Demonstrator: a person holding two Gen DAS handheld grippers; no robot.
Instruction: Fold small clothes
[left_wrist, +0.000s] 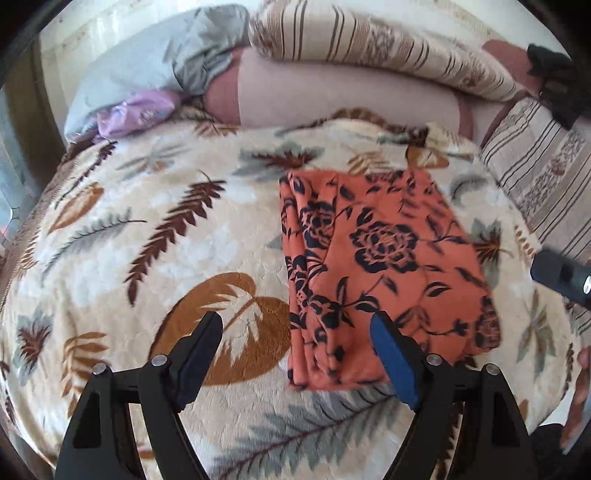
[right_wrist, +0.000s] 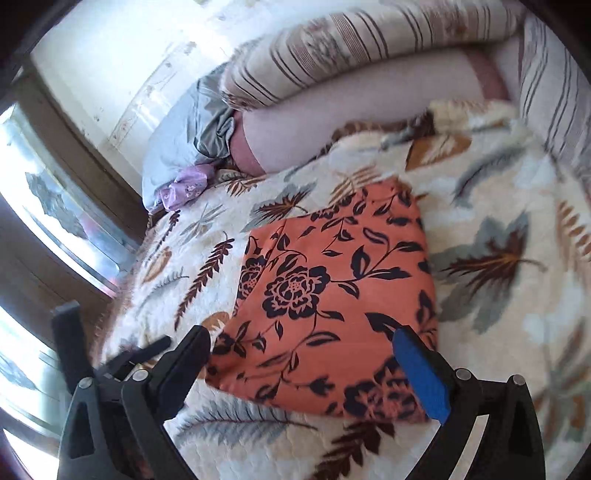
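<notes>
An orange garment (left_wrist: 384, 258) with a dark flower print lies folded into a flat rectangle on a cream blanket (left_wrist: 147, 236) with a leaf pattern. My left gripper (left_wrist: 297, 325) hovers open above the garment's near left edge, and nothing is between its fingers. In the right wrist view the same garment (right_wrist: 332, 295) fills the centre. My right gripper (right_wrist: 301, 339) stands open over its near edge, with no cloth pinched. Part of the right gripper (left_wrist: 561, 277) shows at the right edge of the left wrist view. The left gripper (right_wrist: 110, 354) shows at lower left in the right wrist view.
Striped pillows (left_wrist: 369, 40) and a pink bolster (left_wrist: 332, 92) lie along the far side of the bed. A grey pillow (left_wrist: 147, 66) and a crumpled purple cloth (left_wrist: 136, 110) sit at the far left. A window (right_wrist: 48, 206) runs along the left. A hand (left_wrist: 580, 391) shows at the lower right.
</notes>
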